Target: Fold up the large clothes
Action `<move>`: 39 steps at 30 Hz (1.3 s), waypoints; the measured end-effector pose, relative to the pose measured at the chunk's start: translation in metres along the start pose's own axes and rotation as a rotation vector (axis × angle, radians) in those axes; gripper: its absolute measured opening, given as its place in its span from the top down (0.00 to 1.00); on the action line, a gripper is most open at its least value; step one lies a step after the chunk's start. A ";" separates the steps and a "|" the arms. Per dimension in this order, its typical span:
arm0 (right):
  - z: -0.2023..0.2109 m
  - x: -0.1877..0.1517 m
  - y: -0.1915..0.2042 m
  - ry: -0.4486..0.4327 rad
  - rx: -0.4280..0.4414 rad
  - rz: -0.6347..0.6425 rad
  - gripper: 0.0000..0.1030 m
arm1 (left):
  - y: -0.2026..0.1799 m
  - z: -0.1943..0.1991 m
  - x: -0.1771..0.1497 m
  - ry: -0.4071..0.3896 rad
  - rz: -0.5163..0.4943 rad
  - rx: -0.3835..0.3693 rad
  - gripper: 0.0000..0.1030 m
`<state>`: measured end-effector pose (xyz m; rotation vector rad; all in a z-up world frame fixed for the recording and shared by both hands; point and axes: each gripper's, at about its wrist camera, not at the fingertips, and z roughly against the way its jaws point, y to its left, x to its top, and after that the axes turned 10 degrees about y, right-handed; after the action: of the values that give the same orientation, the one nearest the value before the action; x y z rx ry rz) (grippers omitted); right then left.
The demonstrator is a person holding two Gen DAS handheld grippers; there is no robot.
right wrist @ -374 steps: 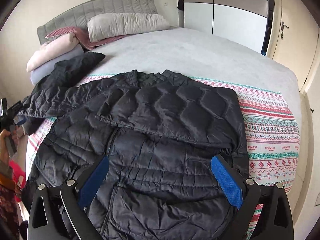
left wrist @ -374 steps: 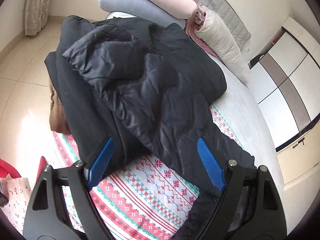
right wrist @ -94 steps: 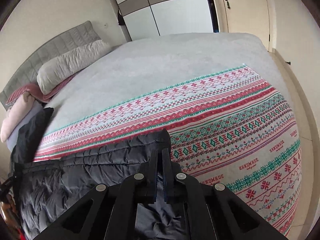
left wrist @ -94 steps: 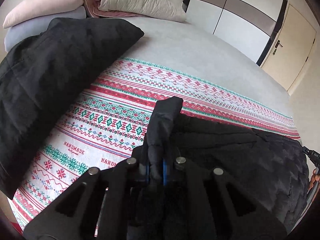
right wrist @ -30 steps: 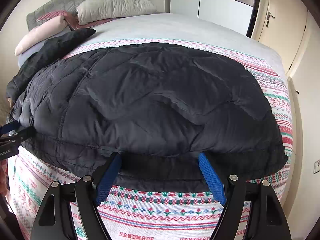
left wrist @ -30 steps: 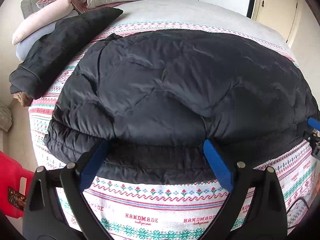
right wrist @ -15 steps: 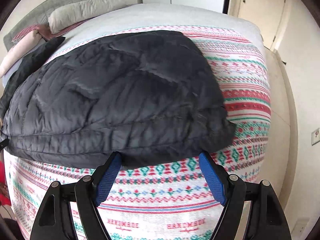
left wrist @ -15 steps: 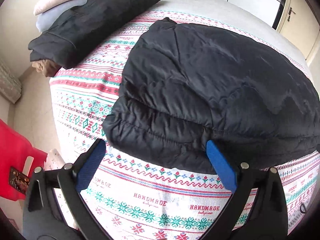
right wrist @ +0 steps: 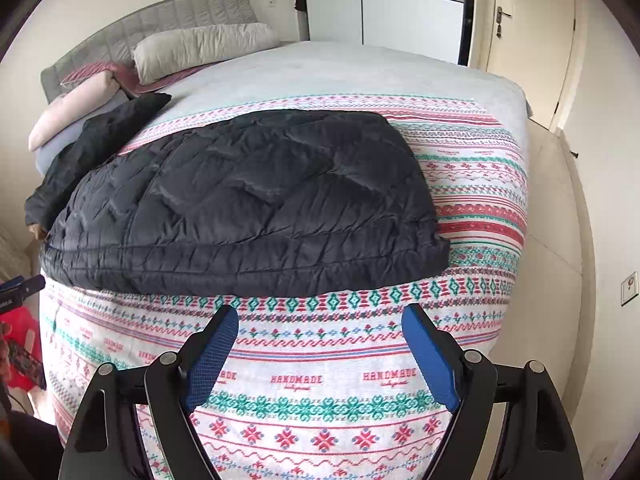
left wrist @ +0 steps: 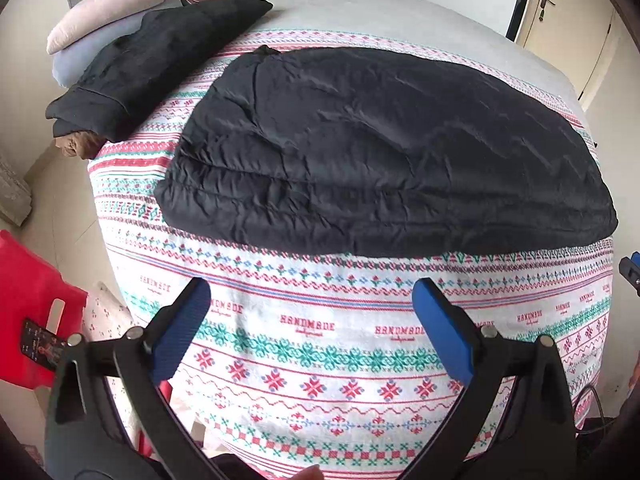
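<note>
**Folded jacket lying free, both grippers standing off empty**

While the black quilted jacket [left wrist: 384, 152] is lying folded into a broad rectangle on the patterned blanket [left wrist: 320, 320], filling the middle of both views, the left gripper [left wrist: 316, 320] and the right gripper [right wrist: 320, 344] are hovering short of its near edge, fingers spread wide and holding nothing.

The jacket is looking light, puffy and soft, with a smooth shell that is probably sliding easily against itself; the layers are likely springing back unless pressed flat. For a further fold, the near corners at the lower left and lower right of the bundle seem the surest hold, pinching through all layers where the doubled hem is stacking up.

A second dark garment [left wrist: 160, 56] is lying at the upper left beside the pillows [right wrist: 200, 52]. The sleeves and zip are tucked out of sight inside the fold, so how evenly they are lying cannot be told. The jacket's far edge is curving away under fisheye distortion.
</note>
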<state>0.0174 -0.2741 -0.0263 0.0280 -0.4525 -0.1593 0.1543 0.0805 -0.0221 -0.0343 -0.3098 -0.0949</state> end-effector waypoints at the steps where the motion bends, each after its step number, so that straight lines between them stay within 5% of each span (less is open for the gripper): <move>1: 0.001 -0.004 0.006 0.001 -0.010 0.008 0.17 | -0.006 -0.003 -0.005 0.022 0.003 -0.005 0.02; 5: 0.002 -0.015 0.030 0.017 0.026 -0.001 0.14 | -0.038 -0.008 -0.024 0.060 -0.018 0.011 0.02; 13: 0.000 -0.031 0.062 -0.022 -0.009 0.012 0.02 | -0.081 -0.001 -0.049 -0.016 -0.075 0.070 0.02; 39: -0.024 -0.035 0.080 0.020 -0.029 0.055 0.01 | -0.081 0.004 -0.051 -0.072 -0.040 0.012 0.02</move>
<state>0.0082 -0.1901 -0.0583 -0.0115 -0.4307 -0.1112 0.0967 0.0051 -0.0321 -0.0202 -0.3835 -0.1313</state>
